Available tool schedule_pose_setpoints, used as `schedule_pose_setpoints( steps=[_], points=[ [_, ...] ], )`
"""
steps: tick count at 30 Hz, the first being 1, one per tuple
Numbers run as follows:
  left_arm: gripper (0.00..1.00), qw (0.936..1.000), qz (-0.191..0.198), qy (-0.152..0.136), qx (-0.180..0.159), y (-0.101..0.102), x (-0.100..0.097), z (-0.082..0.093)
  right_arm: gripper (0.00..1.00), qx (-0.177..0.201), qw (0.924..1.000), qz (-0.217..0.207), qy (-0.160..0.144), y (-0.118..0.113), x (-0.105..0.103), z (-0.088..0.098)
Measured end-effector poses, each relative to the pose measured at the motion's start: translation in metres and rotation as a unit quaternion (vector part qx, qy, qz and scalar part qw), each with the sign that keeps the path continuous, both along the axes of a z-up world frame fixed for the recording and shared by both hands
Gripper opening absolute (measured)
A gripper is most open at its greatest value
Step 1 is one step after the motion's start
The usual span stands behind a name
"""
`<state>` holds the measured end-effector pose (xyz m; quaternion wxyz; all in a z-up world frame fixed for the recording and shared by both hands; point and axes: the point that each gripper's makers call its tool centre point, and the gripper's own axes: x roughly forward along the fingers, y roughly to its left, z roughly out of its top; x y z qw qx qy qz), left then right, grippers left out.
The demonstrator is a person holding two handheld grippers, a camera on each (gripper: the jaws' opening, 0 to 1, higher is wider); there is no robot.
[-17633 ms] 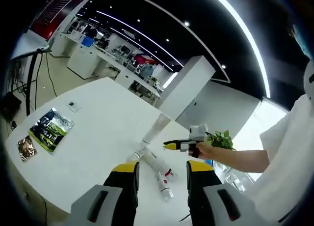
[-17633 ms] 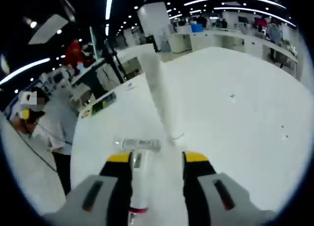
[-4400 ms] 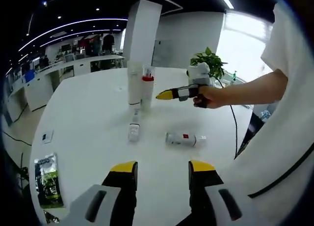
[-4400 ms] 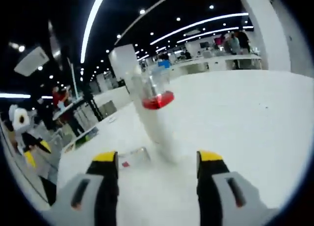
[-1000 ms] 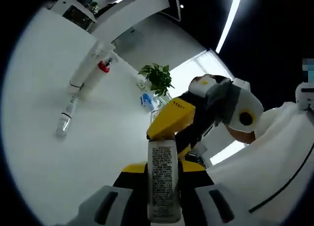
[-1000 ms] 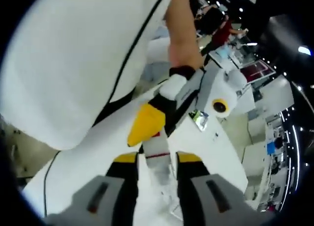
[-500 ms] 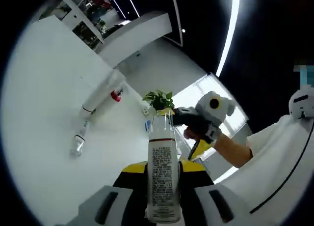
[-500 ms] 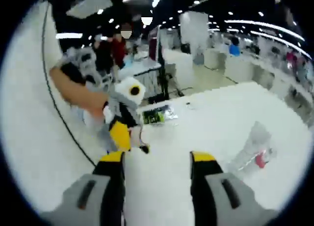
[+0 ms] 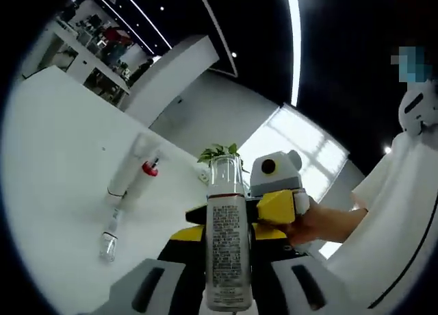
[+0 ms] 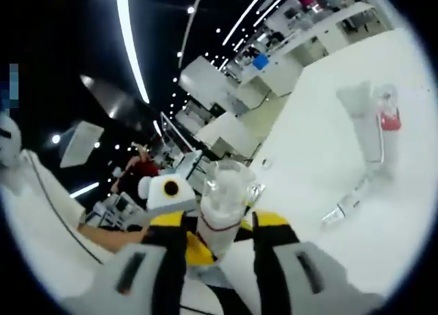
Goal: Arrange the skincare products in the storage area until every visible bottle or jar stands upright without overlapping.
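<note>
The left claw (image 9: 228, 243) is clamped on the rigid, likely light, slick-walled bottle (image 9: 226, 246) above the worktop (image 9: 48, 192); right claw (image 10: 219, 222) straddles its clear cap, closure indeterminate; grip mid-body.

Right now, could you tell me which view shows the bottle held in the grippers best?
The left gripper view: the bottle shows its whole printed label and clear cap between the left gripper jaws. The right gripper view shows just its cap end, blurred.

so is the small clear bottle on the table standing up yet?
No. In the left gripper view the small clear bottle lies on its side on the white table, below the two upright products.
</note>
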<state>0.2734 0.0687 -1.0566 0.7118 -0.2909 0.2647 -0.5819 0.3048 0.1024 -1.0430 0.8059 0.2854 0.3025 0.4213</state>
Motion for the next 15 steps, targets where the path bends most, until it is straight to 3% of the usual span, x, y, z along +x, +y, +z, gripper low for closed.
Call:
schedule_pose_setpoints(
  steps=[4, 7, 10, 11, 15],
  points=[
    [0.22, 0.9997, -0.005, -0.023, 0.010, -0.002, 0.001, -0.001, 0.24, 0.000, 1.0000, -0.007, 0.001, -0.002, -0.002, 0.001],
    [0.22, 0.9995, -0.012, -0.024, 0.018, -0.004, -0.001, -0.005, 0.23, -0.008, 0.9999, -0.007, 0.000, -0.003, -0.003, -0.001],
    [0.23, 0.9984, -0.031, -0.016, 0.045, -0.008, -0.006, -0.016, 0.22, -0.039, 0.9991, -0.001, -0.018, -0.003, -0.005, -0.006],
    [0.23, 0.9978, -0.038, -0.023, 0.050, -0.009, -0.007, -0.018, 0.22, -0.046, 0.9989, -0.003, -0.010, -0.003, -0.007, -0.008],
    [0.23, 0.9956, -0.057, -0.044, 0.061, -0.010, -0.010, -0.015, 0.23, -0.067, 0.9973, -0.008, -0.030, -0.004, -0.011, -0.005]
  ],
)
